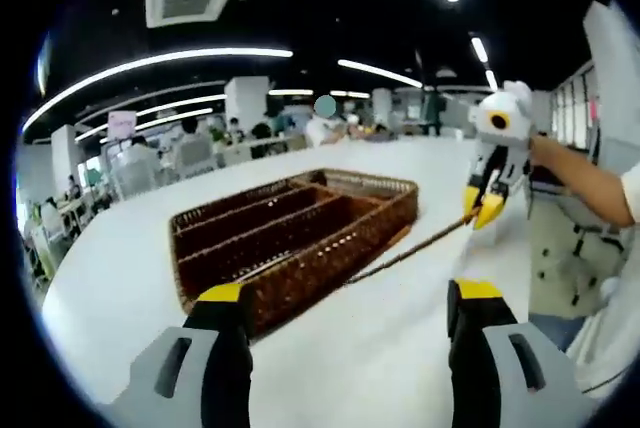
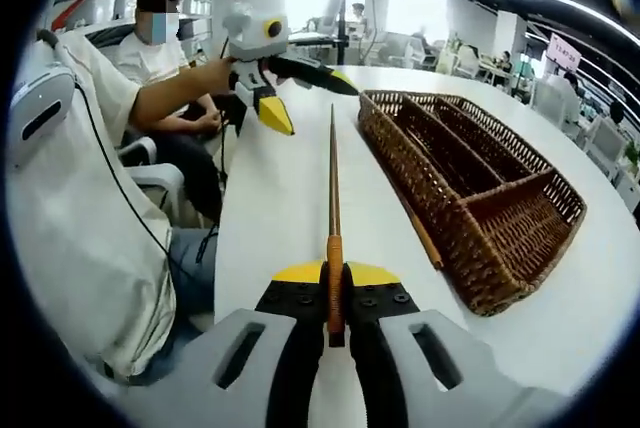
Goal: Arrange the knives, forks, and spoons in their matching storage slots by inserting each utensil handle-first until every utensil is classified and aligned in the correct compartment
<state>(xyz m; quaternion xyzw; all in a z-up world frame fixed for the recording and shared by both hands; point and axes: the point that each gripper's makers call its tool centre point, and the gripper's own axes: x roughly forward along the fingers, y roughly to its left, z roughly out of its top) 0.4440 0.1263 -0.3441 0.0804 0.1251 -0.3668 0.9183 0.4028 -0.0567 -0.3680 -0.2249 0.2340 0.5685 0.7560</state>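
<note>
A: Utensil [image 2: 333, 188] looks thin, long, rigid; brown shaft, orange-banded end pinched between right gripper [image 2: 335, 300] fingers. Likely light. Type unclear, far tip too small to read.

B: Grip point?

A: Held right at one end, so long lever ahead of the fingers. Probably prone to pivot if the tip bumps wicker. Smooth shaft, may slip in the pads. Better hold judged nearer mid-shaft, or steadied with the other gripper.

B: Position?

A: Off the white surface [image 2: 280, 208], shaft running alongside the wicker tray [image 1: 290, 233], just beside its long wall, not in any slot. Tray compartments look bare. Seen from left gripper view, right gripper [image 1: 484, 210] up at the right, arm extended from the person's side, utensil [image 1: 410, 248] slanting down toward the tray's near corner.

B: Left side?

A: Left gripper [image 1: 348, 300] fingers spread wide, holding nothing, hovering before the tray's short end. In right gripper view, left gripper [image 2: 295, 93] raised above the surface, hand behind it.
</note>
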